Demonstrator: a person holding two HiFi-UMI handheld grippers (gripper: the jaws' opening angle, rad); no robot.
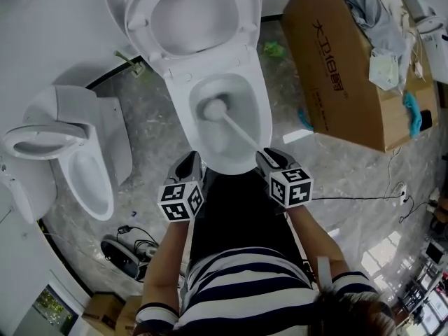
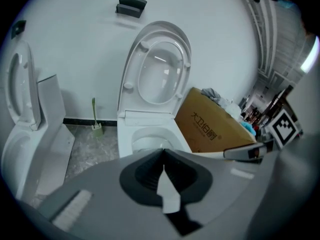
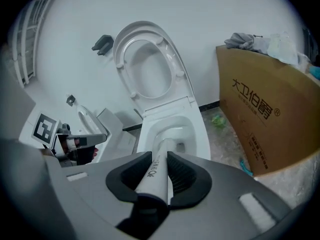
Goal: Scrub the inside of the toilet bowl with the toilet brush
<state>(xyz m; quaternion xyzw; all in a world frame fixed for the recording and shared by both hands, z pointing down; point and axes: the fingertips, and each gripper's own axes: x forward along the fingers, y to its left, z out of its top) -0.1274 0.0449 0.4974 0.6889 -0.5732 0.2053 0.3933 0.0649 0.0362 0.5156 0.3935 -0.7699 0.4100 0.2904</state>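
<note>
Right gripper (image 1: 271,159) is clamped on the long white plastic toilet brush (image 1: 234,126), head down in the white ceramic toilet bowl (image 1: 263,114). Left gripper (image 1: 188,166) hangs nearby, jaws pressed together.

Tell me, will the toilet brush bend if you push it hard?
Probably not much: the toilet brush runs straight from the right claw into the toilet bowl. Its smooth handle might slip if wet. It seems light, since one claw holds it.
</note>
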